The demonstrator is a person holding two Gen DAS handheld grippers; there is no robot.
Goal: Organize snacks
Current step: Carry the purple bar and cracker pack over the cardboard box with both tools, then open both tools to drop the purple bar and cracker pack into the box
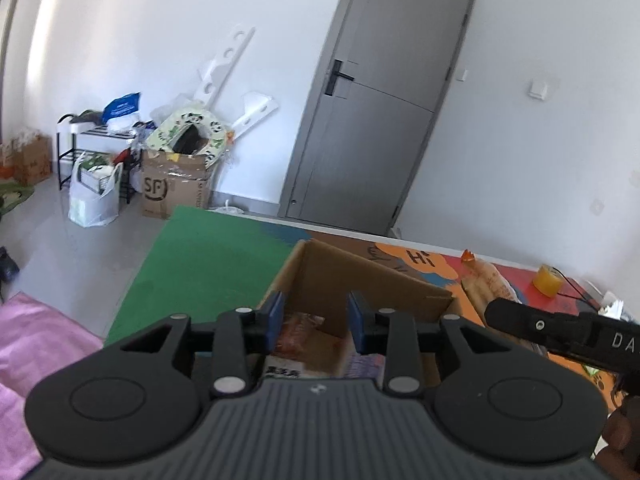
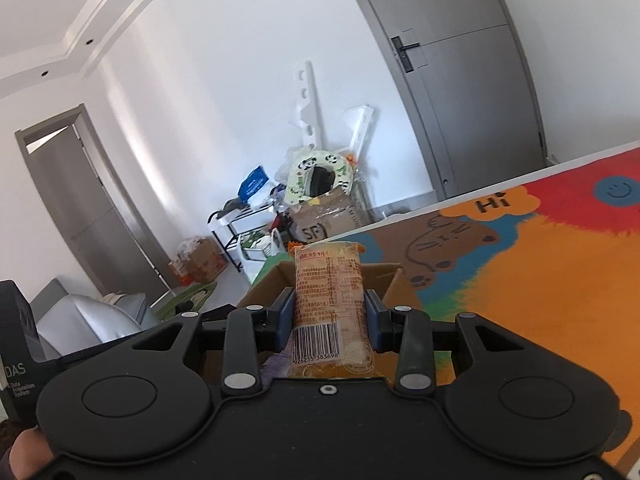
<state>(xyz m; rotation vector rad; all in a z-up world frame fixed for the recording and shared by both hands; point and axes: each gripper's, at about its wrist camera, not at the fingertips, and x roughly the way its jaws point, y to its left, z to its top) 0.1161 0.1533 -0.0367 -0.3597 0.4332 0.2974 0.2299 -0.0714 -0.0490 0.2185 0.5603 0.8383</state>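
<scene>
Snacks lie inside the box (image 1: pixel 360 280), an open cardboard one standing on the mat (image 1: pixel 208 260). In the left wrist view the left gripper (image 1: pixel 316 316) hangs over the box, its blue pads (image 1: pixel 275 316) apart and holding nothing; between them, down in the box, I see a reddish packet (image 1: pixel 300 336) and some pale packets beside it, blurred. Right of the box a wrapped snack (image 1: pixel 492 284) lies on the mat, and further right from the box a yellow cup (image 1: pixel 547 280). The right gripper's black body (image 1: pixel 560 328) comes in at the right of the box. Beyond the box stands a grey door (image 1: pixel 384 112).

In the right wrist view the right gripper (image 2: pixel 330 316) is clenched on a snack pack (image 2: pixel 330 296), orange with a barcode, which stands upright between the pads (image 2: pixel 286 316) and is above the near side of the box (image 2: pixel 384 276). The mat (image 2: pixel 540 280) with a cat drawing spreads right of the box. Part of the left gripper (image 2: pixel 16 360) is seen left of the box
</scene>
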